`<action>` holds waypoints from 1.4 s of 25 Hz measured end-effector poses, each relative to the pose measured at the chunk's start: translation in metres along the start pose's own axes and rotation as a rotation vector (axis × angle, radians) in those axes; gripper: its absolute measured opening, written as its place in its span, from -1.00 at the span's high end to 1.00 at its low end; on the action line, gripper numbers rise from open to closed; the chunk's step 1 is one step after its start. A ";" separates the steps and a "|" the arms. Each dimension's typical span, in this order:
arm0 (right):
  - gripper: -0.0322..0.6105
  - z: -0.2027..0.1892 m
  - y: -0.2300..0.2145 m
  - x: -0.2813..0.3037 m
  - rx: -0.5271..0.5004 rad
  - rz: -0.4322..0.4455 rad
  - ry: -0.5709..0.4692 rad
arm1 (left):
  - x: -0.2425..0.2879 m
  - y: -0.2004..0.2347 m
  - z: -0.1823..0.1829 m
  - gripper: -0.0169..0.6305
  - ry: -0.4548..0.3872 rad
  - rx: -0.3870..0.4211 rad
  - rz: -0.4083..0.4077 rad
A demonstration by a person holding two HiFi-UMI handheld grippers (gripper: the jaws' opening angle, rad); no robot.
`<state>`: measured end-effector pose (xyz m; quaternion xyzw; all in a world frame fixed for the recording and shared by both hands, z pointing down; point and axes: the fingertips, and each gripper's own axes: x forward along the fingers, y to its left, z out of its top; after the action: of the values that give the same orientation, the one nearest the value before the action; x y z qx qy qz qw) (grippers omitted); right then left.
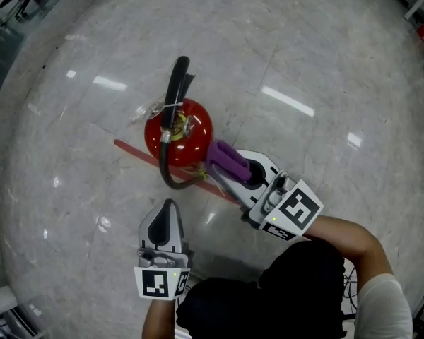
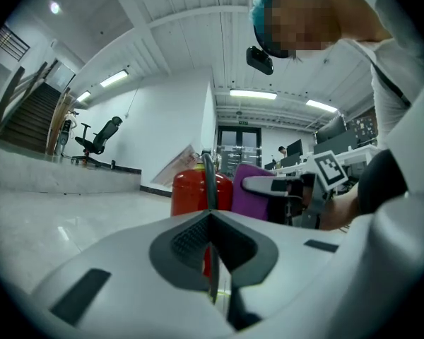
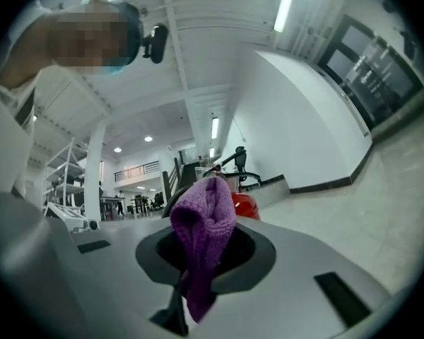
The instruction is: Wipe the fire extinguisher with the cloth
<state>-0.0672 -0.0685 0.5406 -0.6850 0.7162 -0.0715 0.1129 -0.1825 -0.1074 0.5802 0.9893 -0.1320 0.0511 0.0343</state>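
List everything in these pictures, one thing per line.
floor: one, grey marble, under everything
extinguisher: one, red, upright on the floor, centre
hose: one, black, over the extinguisher's top, looping down its near side
strip: one, red, flat on the floor, running past the extinguisher
cloth: one, purple, in the right gripper, beside the extinguisher
chair: one, black, far back by the wall
left gripper: one, white, shut and empty, short of the extinguisher
right gripper: one, white, shut on the cloth
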 end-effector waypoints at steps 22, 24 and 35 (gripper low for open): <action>0.72 0.092 0.048 -0.015 0.089 -0.074 0.321 | -0.052 -0.013 0.129 0.93 0.173 -0.184 0.113; 0.72 0.122 0.064 -0.020 0.105 -0.091 0.348 | -0.059 -0.025 0.164 0.93 0.189 -0.188 0.103; 0.72 0.333 0.162 -0.025 0.115 -0.132 0.446 | -0.124 -0.032 0.402 0.93 0.199 -0.103 0.211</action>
<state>-0.1362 -0.0176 0.1794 -0.6901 0.6718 -0.2688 -0.0144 -0.2565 -0.0773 0.1660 0.9570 -0.2335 0.1455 0.0923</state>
